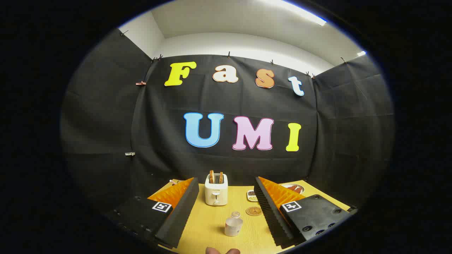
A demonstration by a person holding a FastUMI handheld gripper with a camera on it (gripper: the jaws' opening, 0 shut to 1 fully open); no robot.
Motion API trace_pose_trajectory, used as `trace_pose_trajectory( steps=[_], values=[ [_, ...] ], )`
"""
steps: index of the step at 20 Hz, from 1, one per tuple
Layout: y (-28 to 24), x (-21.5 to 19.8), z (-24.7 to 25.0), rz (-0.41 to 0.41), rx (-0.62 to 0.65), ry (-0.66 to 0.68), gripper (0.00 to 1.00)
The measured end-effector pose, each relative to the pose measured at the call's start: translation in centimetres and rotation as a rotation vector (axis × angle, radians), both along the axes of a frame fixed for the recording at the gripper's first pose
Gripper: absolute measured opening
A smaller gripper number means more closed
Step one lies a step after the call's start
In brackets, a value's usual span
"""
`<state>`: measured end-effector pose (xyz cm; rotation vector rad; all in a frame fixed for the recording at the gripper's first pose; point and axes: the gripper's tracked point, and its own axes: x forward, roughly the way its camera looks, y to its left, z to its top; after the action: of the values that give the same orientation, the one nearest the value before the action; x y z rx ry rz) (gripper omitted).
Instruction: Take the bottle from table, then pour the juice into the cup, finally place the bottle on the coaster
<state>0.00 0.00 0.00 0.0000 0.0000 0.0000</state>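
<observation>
Holding my gripper (226,215) spread wide and empty, I am seeing the bottle (233,224) standing upright between the fingers, just ahead, coaster (254,211) beyond it.

You see a white toaster (216,190) standing upright toward the back of the yellow counter (208,225), with two browned slices of toast (215,176) poking out of its slots. To its right, near the black cloth wall, a plate (293,188) holds some orange-brown food you can't identify. A small patterned card or tile (251,195) lies flat between toaster and plate.
</observation>
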Motion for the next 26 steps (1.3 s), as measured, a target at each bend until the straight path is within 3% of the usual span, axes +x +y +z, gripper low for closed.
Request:
trace_pose_trajectory(
  steps=[26],
  values=[
    [1.2, 0.5, -1.8, 0.012, -0.015, 0.013, 0.96]
  ],
)
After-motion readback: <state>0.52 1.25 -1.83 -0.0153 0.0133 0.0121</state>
